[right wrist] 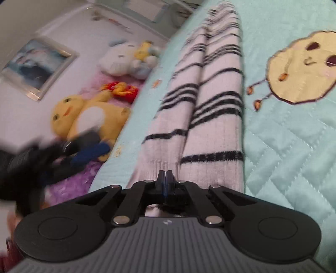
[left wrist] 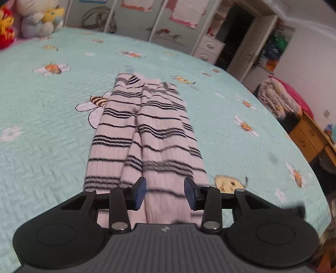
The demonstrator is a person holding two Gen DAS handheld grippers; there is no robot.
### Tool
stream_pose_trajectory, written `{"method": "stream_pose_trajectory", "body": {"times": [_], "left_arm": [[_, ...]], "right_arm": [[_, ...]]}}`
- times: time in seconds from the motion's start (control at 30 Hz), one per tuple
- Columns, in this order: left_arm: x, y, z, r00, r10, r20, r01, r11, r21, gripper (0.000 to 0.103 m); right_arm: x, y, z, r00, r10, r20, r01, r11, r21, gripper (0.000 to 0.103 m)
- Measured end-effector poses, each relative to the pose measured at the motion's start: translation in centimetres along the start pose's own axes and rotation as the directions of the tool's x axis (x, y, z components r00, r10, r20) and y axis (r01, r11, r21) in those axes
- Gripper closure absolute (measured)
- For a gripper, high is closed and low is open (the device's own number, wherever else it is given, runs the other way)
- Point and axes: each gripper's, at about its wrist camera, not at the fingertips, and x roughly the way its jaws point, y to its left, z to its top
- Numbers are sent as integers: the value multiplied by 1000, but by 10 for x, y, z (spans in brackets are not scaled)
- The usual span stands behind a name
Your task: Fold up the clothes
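Observation:
A pale pink sweater with black stripes (left wrist: 145, 134) lies lengthwise in a narrow folded strip on the mint quilted bedspread (left wrist: 42, 117). My left gripper (left wrist: 165, 192) is open and hovers just above the sweater's near end, its jaws wide apart with nothing between them. In the right wrist view the sweater (right wrist: 210, 100) stretches away from the lens. My right gripper (right wrist: 166, 178) is shut at the sweater's near hem; the cloth edge seems pinched between the pads. The left gripper (right wrist: 84, 155) shows blurred at the left of the right wrist view.
Plush toys (right wrist: 88, 117) sit at the head of the bed, also seen in the left wrist view (left wrist: 40, 16). Wardrobe doors (left wrist: 159, 19) stand beyond the bed. A wooden desk (left wrist: 310, 138) with piled clothes stands at the right.

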Motion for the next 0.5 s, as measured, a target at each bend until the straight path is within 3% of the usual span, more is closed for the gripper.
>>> {"method": "stream_pose_trajectory", "body": {"times": [0.07,0.23,0.5], "left_arm": [[26,10,15,999,-10,-34,9,999,-38,62],[89,37,41,995,33,-90,-46,990,-135,65],[118,41,66,996,38,-84,-51,988,-149,65]], "right_arm": [[1,1,-1,1000,-2,5,2,1000,-23,103],[2,-2,1,1000,19,6,-19,1000,-22,103],[1,-7,-3,999,51,5,-51,999,-4,103]]}}
